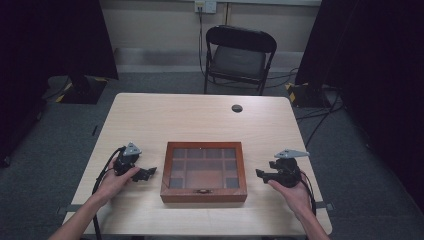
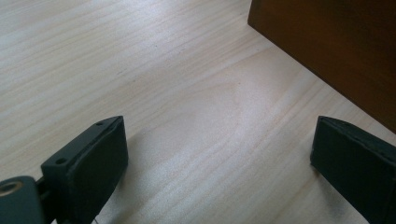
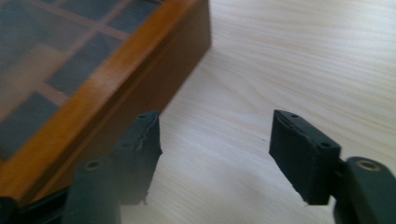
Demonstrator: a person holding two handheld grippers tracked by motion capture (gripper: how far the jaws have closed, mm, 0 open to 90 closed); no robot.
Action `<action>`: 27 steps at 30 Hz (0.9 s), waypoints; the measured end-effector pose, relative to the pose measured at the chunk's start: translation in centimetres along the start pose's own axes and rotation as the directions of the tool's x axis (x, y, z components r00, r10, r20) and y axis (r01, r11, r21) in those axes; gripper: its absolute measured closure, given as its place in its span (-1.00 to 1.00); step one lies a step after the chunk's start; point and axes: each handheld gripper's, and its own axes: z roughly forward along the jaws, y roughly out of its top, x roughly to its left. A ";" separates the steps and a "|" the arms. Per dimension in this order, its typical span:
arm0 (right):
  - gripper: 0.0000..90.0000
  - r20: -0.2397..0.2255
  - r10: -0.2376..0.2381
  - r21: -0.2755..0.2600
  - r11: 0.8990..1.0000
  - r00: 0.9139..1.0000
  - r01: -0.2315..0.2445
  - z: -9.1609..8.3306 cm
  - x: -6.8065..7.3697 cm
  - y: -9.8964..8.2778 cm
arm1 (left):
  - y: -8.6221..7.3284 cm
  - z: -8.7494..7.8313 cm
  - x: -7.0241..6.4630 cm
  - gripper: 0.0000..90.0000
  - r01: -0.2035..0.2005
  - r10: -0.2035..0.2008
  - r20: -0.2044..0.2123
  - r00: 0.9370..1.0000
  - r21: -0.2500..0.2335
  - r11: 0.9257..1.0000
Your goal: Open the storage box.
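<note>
Wooden box (image 1: 204,194) lies crosswise (clasp toward person) between both gaping, empty hand-held grippers.

A box (image 1: 204,172) is set near the front edge of the desk (image 1: 200,112), midway between its side edges; a chair (image 1: 239,57) is placed behind the desk.

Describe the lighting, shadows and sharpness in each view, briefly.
High view: even light on the table, dark curtains at both sides, a dull sheen on the glass lid of the wooden box, all fairly sharp. Left gripper view: the wood grain is crisp, and soft shadows lie under the left tool. Right gripper view: the box is smeared with blur, as is the near finger of the right tool.
</note>
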 end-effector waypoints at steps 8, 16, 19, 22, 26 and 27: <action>0.03 -0.085 -0.005 -0.017 1.000 0.996 0.004 -0.7 0.8 0.5 | 0.0 0.0 0.0 -0.92 0.002 -0.002 0.000 1.000 0.002 1.000; 0.10 -0.167 -0.029 -0.041 0.999 0.986 0.023 -1.0 2.1 1.2 | 0.0 0.0 0.0 -0.92 0.002 -0.002 0.001 1.000 0.000 1.000; 0.14 -0.199 -0.049 -0.049 0.998 0.979 0.040 -1.0 2.8 1.5 | 0.0 0.0 0.0 -0.92 0.000 0.000 0.000 1.000 0.001 1.000; 0.18 -0.225 -0.065 -0.057 0.997 0.972 0.053 -0.9 3.5 1.9 | 0.0 0.0 0.0 -0.92 0.000 0.000 0.000 1.000 0.001 1.000; 0.20 -0.258 -0.080 -0.058 0.996 0.963 0.067 -0.7 4.5 2.3 | 0.0 0.0 0.0 -0.92 0.001 -0.001 0.001 1.000 0.000 1.000; 0.20 -0.258 -0.080 -0.058 0.996 0.963 0.067 -0.7 4.5 2.3 | 0.0 0.0 0.0 -0.92 0.001 -0.001 0.001 1.000 0.000 1.000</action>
